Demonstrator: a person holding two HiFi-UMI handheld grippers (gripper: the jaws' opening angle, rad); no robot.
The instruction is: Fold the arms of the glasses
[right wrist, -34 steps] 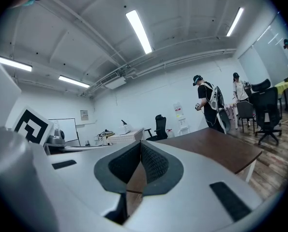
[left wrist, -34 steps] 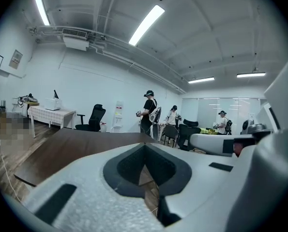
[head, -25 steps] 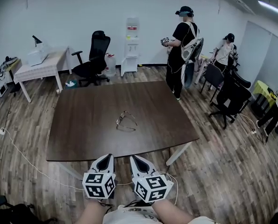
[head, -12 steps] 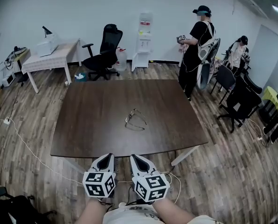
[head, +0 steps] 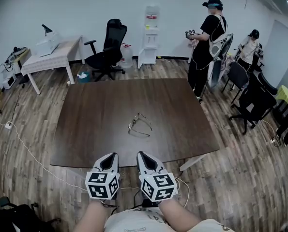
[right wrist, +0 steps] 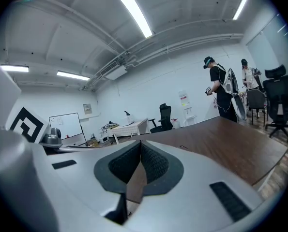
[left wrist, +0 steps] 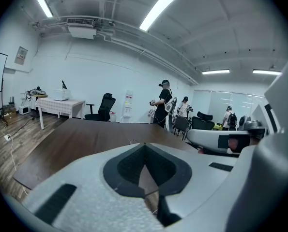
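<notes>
Your left claw [head: 109,159] and right claw [head: 146,158]: both closed tight, empty, at the desk's [head: 85,134] near edge. Open them first (both). The glasses [head: 139,125] lie mid-desk, well ahead, arms look spread: steady the frame with one claw, ease each arm inward with the other.

place: office or lab room | signs: desk chair [head: 107,50], water dispenser [head: 150,35], whiteboard [right wrist: 65,124] (ceiling strip lights [right wrist: 136,14])
</notes>
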